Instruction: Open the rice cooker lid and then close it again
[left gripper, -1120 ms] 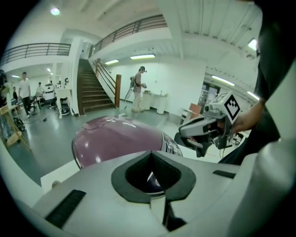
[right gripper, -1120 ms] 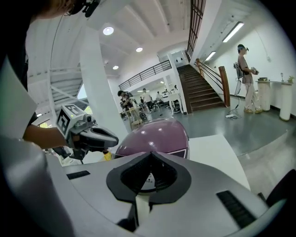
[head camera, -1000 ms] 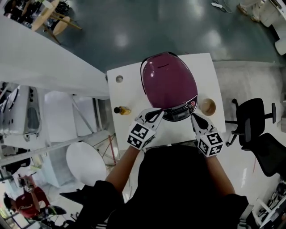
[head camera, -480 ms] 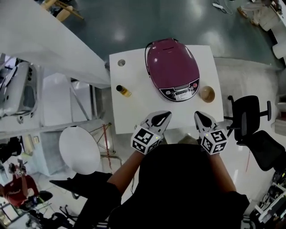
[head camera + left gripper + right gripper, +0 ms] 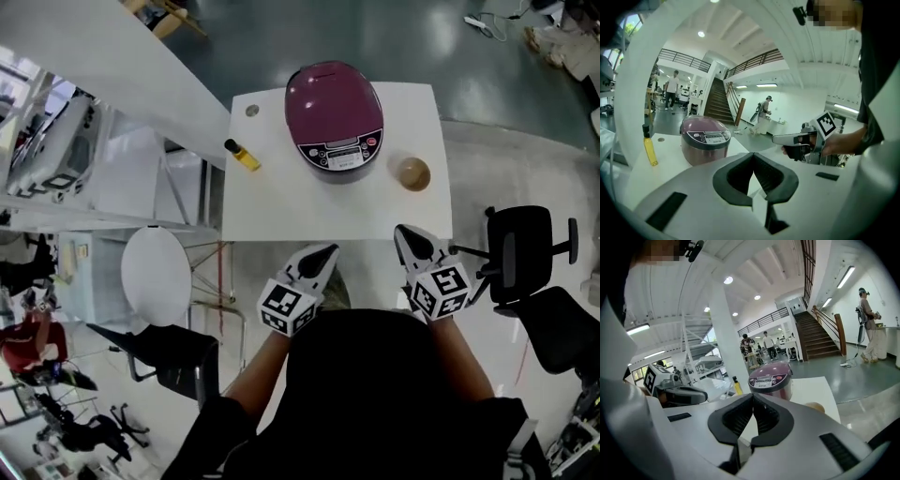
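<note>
On the white table (image 5: 281,199) stands the purple rice cooker (image 5: 335,112), lid down; left gripper (image 5: 327,252) and right gripper (image 5: 402,231), both closed and empty, hover near the table edge

1. Rice cooker (image 5: 334,112): glossy plum-purple lid; its front panel is dark, with a pale display and a red button.
2. Table (image 5: 309,202) under the cooker: plain white.
3. Bottle (image 5: 243,156) left of the cooker: yellow, with a black cap.
4. Bowl (image 5: 412,173) right of the cooker: tan brown.
5. Left gripper (image 5: 328,251) and right gripper (image 5: 401,231), on the near side of the cooker: white bodies, black jaw linings, black-and-white square markers (image 5: 285,305).
6. Floor (image 5: 281,37) beyond the cooker: dark, shiny grey-green.
7. Chair (image 5: 520,246) right of the cooker: black.
</note>
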The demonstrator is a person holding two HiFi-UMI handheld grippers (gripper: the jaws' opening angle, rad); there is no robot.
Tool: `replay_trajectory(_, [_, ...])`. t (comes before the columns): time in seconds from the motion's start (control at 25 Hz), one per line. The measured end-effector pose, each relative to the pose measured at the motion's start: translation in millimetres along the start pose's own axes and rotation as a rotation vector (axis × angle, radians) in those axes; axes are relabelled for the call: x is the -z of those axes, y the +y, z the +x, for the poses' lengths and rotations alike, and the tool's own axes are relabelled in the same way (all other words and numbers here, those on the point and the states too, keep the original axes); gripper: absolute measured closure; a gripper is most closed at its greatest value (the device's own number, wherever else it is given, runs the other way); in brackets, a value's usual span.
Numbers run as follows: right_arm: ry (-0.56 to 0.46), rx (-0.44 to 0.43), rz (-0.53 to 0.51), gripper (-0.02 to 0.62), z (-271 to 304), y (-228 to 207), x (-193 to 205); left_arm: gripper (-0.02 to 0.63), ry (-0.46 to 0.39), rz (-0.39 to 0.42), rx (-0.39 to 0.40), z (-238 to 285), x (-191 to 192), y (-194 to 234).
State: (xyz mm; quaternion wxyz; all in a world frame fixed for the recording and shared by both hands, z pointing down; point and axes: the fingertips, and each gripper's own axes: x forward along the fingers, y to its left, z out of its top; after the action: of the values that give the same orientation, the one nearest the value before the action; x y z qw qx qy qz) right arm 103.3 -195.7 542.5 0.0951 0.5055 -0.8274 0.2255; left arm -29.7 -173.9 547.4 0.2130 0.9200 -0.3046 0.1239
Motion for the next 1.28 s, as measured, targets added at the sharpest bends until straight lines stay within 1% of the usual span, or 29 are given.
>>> replay_trajectory(0.08, [-0.004, -0.022, -0.014, 0.595, -32.8, -8.6, 16.3, 0.603, -0.016, 0.005, -0.046, -4.1, 16.6, -29.6])
replay_trajectory(0.16, [0.005, -0.033, -0.015, 0.595, -69.1, -19.5, 33.8, 0.603, -0.022, -0.011, -0.089, -7.8, 35.6, -59.9])
replay_trajectory(0.32, [-0.003, -0.053, 0.04, 0.595, -142.1, -39.4, 54.6, 0.603, -0.014, -0.045, -0.145, -10.4, 64.5, -121.9])
replay_trajectory(0.44, [-0.026, -0.047, 0.04, 0.595, -185.3, -48.6, 62.2, 0.603, -0.045, -0.047, -0.183, -14.8, 67.0, -161.7])
replay_trajectory(0.6, [-0.068, -0.012, 0.008, 0.595, -227.3, -58.8, 53.8, 0.603, -0.108, -0.014, -0.222, -23.2, 48.0, -201.5])
replay_trajectory(0.72, [-0.093, 0.008, -0.058, 0.595, -248.4, -58.3, 42.7, 0.603, -0.139, -0.02, -0.241, -34.0, 41.7, -214.1])
replay_trajectory(0.8, [-0.102, 0.014, -0.091, 0.595, -256.5, -54.8, 38.7, 0.603, -0.162, -0.013, -0.268, -45.1, 41.1, -215.9])
replay_trajectory(1.12, [-0.13, 0.048, -0.104, 0.595, -279.7, -18.9, 50.0, 0.603, -0.252, -0.003, -0.413, -108.2, 59.5, -222.1])
replay_trajectory(1.2, [-0.133, 0.036, -0.126, 0.595, -282.2, -7.7, 47.8, 0.603, -0.287, 0.018, -0.456, -123.3, 55.0, -220.3])
replay_trajectory(1.28, [-0.139, 0.025, -0.157, 0.595, -284.7, 2.3, 45.4, 0.603, -0.313, 0.069, -0.484, -133.6, 48.1, -220.7])
